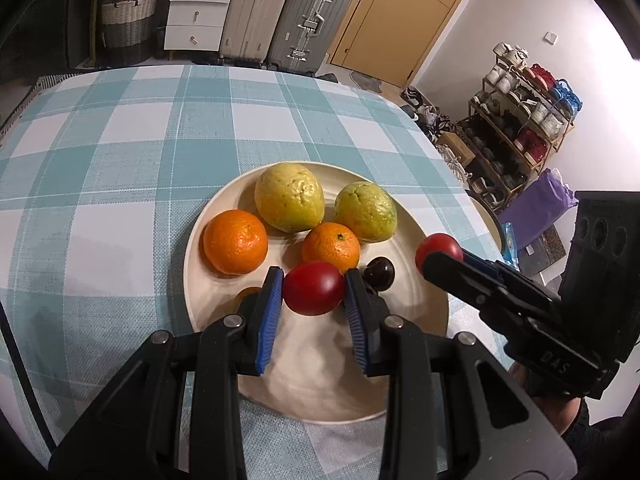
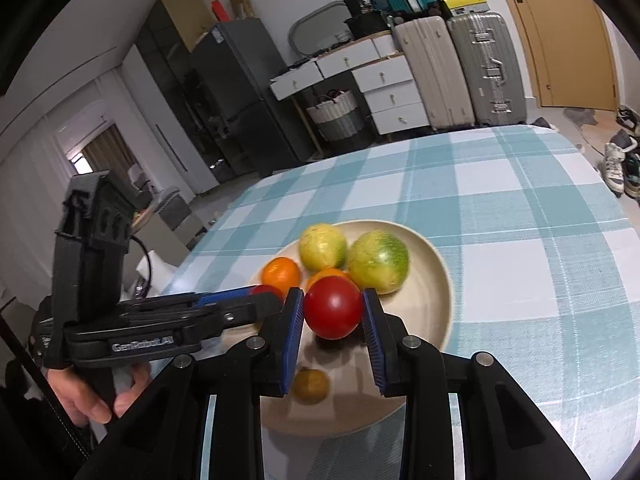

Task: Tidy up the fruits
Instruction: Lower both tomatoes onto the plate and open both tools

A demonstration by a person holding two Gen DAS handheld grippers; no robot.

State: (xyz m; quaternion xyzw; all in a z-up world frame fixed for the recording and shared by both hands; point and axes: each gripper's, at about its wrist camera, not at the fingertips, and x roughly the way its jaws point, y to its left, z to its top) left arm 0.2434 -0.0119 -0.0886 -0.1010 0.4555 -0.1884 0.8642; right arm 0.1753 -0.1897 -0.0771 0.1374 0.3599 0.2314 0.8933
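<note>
A cream plate on the checked tablecloth holds two yellow-green fruits, two oranges, a dark cherry and a small orange-brown fruit. My left gripper is shut on a red tomato above the plate's near half. My right gripper is shut on a second red tomato over the plate. In the left wrist view that gripper comes in from the right with its tomato at the plate's right rim.
The blue and white checked tablecloth covers the table around the plate. Suitcases, white drawers and a basket stand beyond the far edge. A shoe rack is to the right. A hand holds the left gripper.
</note>
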